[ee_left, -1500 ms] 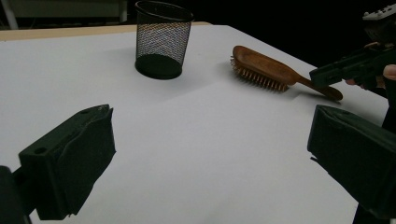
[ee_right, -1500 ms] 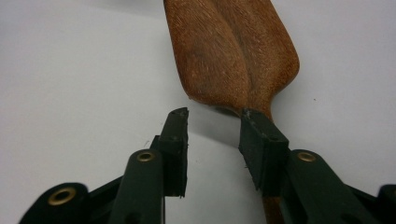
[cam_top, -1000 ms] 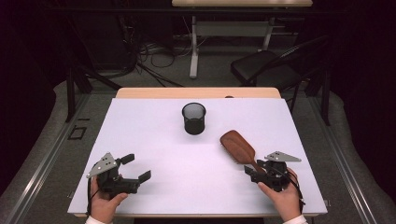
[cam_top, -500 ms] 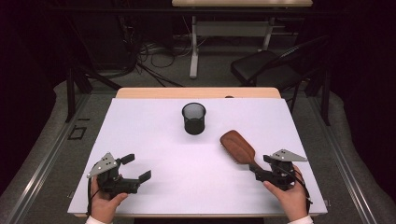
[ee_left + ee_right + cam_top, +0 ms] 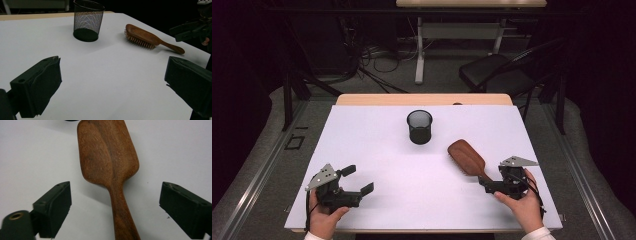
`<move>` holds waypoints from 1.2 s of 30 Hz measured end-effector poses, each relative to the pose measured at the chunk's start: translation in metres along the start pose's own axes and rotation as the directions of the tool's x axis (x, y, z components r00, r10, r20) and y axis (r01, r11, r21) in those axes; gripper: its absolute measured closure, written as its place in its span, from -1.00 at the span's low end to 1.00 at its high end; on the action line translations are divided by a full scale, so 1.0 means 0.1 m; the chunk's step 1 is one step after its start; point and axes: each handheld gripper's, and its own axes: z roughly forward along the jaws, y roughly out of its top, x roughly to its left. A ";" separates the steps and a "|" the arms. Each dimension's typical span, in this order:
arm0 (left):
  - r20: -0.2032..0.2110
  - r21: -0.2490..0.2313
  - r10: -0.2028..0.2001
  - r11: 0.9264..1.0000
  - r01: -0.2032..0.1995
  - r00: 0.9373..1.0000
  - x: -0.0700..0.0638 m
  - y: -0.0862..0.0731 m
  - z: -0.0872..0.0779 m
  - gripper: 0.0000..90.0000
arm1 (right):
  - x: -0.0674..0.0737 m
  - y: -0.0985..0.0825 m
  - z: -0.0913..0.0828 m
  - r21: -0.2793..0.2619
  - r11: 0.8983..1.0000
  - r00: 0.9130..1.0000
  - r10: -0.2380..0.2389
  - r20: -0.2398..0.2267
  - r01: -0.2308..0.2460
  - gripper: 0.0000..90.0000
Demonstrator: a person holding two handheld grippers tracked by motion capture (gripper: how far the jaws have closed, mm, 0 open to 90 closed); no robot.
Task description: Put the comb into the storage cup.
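A brown wooden hairbrush (image 5: 467, 157) lies bristles-down on the white table (image 5: 402, 200), right of centre, with its handle pointing to the near right. My right gripper (image 5: 486, 184) sits at the end of that handle. In the right gripper view the handle (image 5: 120, 215) runs between the two pads (image 5: 53, 207) with a clear gap on each side. These jaws have just been opening, and my right gripper (image 5: 115, 207) is open. My left gripper (image 5: 358, 179) rests at the near left, open, with nothing between its pads (image 5: 37, 87). From it, the hairbrush (image 5: 142, 36) shows its bristles.
A black mesh pen cup (image 5: 419, 126) stands upright at the middle back of the table, left of the brush head; the same mesh cup (image 5: 88, 20) appears in the left gripper view. A black chair (image 5: 497, 75) and cables are on the floor beyond.
The right gripper's jaws have spread apart around the brush handle and the hand has slid slightly to the right. The brush and the left gripper have stayed put.
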 end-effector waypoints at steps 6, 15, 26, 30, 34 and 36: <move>-0.001 0.001 0.000 1.000 0.000 1.000 0.00 0.00 0.00 -0.98 | -0.04 0.08 -0.01 0.062 0.998 1.000 0.021 -0.022 -0.020 -1.00; -0.003 0.008 0.006 1.000 -0.006 1.000 0.00 0.00 0.00 -0.98 | -0.02 0.19 0.02 0.159 0.987 0.999 -0.030 -0.029 0.034 -1.00; -0.001 0.016 0.005 1.000 -0.005 1.000 -0.01 0.00 0.00 -0.98 | -0.01 0.27 0.09 0.260 0.961 0.995 -0.097 0.008 0.092 -1.00; -0.001 0.014 0.008 1.000 -0.008 1.000 -0.01 0.00 0.00 -0.98 | 0.00 0.29 0.10 0.304 0.947 0.993 -0.115 0.011 0.106 -1.00; -0.003 0.013 0.009 1.000 -0.009 1.000 -0.01 0.00 0.01 -0.98 | 0.01 0.32 0.10 0.324 0.938 0.991 -0.131 0.007 0.122 -0.99; -0.002 0.013 0.008 1.000 -0.007 1.000 -0.01 0.00 0.01 -0.98 | 0.01 0.33 0.11 0.335 0.934 0.991 -0.134 0.006 0.124 -0.99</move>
